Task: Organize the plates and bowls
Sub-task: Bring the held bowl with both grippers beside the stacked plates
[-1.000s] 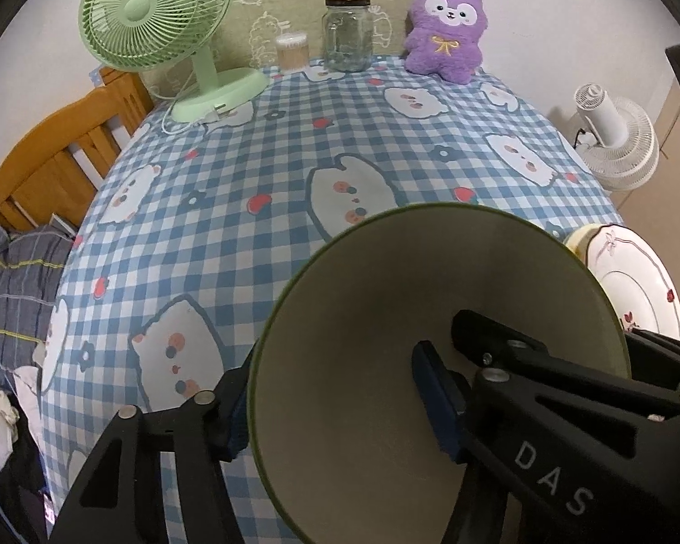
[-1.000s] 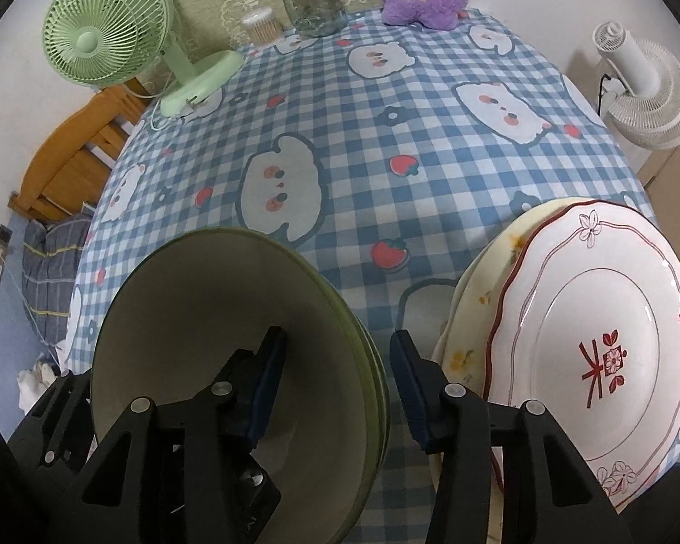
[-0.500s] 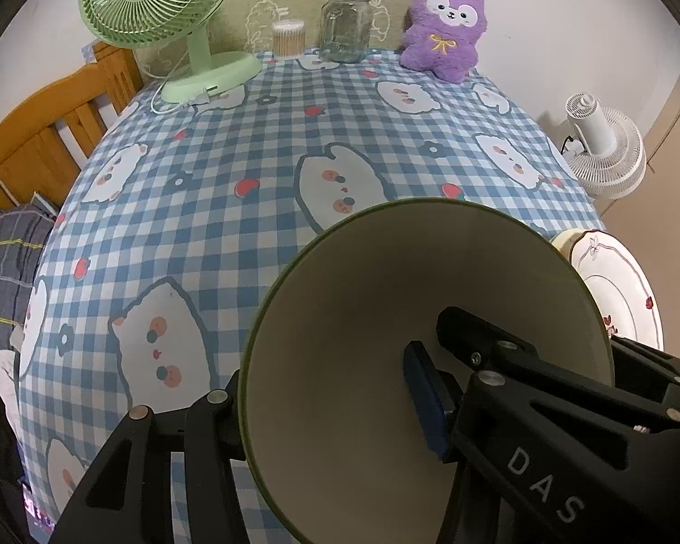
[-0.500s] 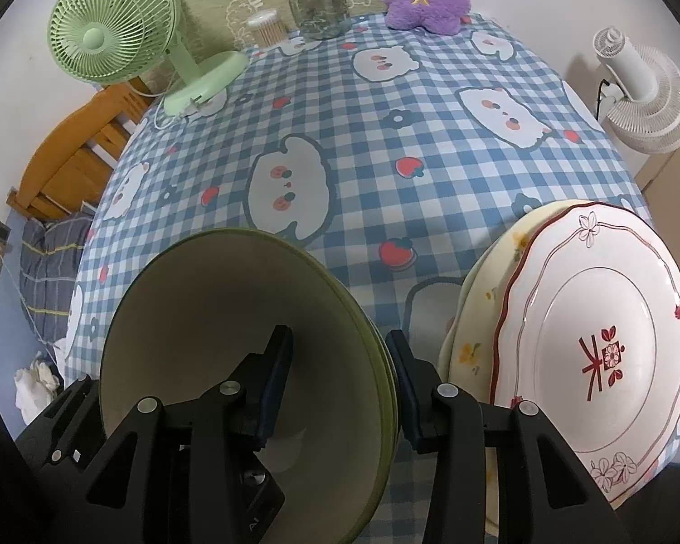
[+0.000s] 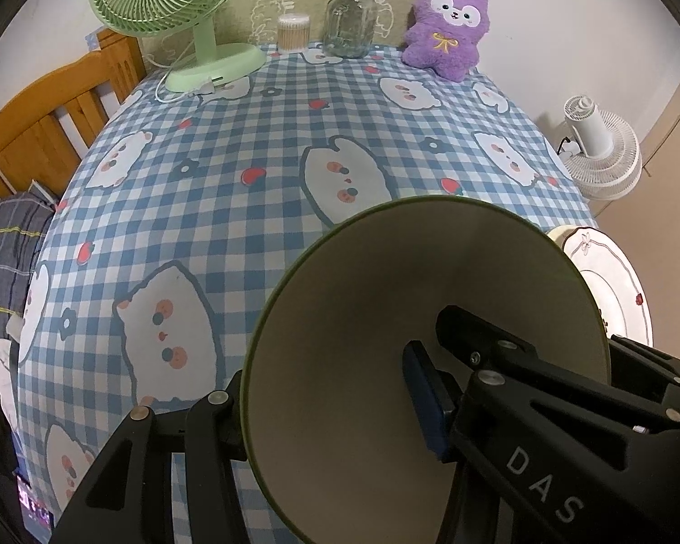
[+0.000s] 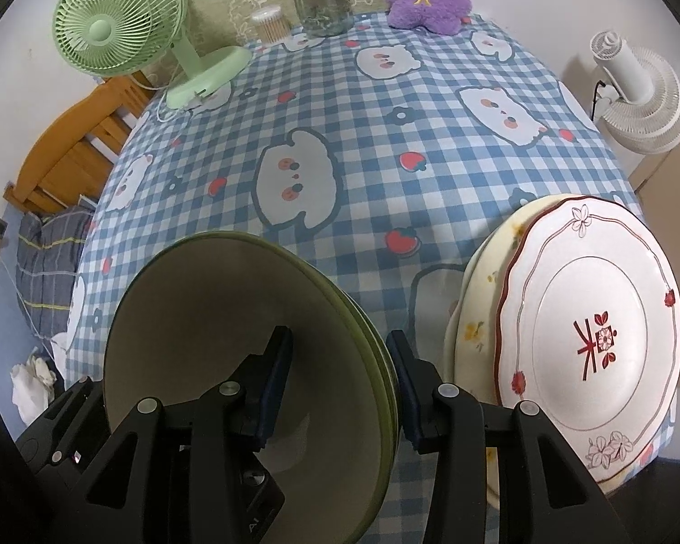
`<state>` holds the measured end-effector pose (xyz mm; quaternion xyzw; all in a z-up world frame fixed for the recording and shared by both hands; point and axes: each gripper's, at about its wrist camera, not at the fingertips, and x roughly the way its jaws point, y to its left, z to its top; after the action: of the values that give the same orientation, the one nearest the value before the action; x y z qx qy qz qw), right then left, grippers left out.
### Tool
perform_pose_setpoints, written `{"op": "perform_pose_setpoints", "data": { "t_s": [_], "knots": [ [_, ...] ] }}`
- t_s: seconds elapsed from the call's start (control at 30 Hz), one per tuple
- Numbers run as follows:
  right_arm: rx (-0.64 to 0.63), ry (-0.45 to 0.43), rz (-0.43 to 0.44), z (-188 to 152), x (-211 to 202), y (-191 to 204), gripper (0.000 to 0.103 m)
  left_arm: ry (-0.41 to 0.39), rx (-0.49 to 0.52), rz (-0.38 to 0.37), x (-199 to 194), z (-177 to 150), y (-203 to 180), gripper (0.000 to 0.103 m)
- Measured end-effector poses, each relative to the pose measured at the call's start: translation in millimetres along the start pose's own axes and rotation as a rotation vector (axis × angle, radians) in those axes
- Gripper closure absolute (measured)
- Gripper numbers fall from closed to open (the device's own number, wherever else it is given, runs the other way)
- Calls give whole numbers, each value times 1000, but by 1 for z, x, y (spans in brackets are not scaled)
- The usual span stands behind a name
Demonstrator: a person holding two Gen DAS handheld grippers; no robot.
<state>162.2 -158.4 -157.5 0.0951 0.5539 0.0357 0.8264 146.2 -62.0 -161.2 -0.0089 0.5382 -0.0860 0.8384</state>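
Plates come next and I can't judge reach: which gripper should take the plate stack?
Right. The right gripper sits just beside the plates; the left gripper is on the green bowl's far side from them.

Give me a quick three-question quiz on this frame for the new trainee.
1. True or false: the red-trimmed plate lies on top of the cream plate.
2. What stands between the swab tub and the purple plush? A kettle, B glass jar, C mug.
3. Fill in: left gripper and right gripper each put one finger inside the green bowls, one ___.
Key: 1 true; 2 B; 3 outside.
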Motion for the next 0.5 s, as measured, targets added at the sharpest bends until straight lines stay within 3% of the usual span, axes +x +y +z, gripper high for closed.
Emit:
{"op": "perform_pose_setpoints", "data": {
  "t_s": [0.5],
  "knots": [
    [10, -50, -27, 1, -27, 19, 57, -39, 9, -25, -25, 3, 8, 49]
  ]
}}
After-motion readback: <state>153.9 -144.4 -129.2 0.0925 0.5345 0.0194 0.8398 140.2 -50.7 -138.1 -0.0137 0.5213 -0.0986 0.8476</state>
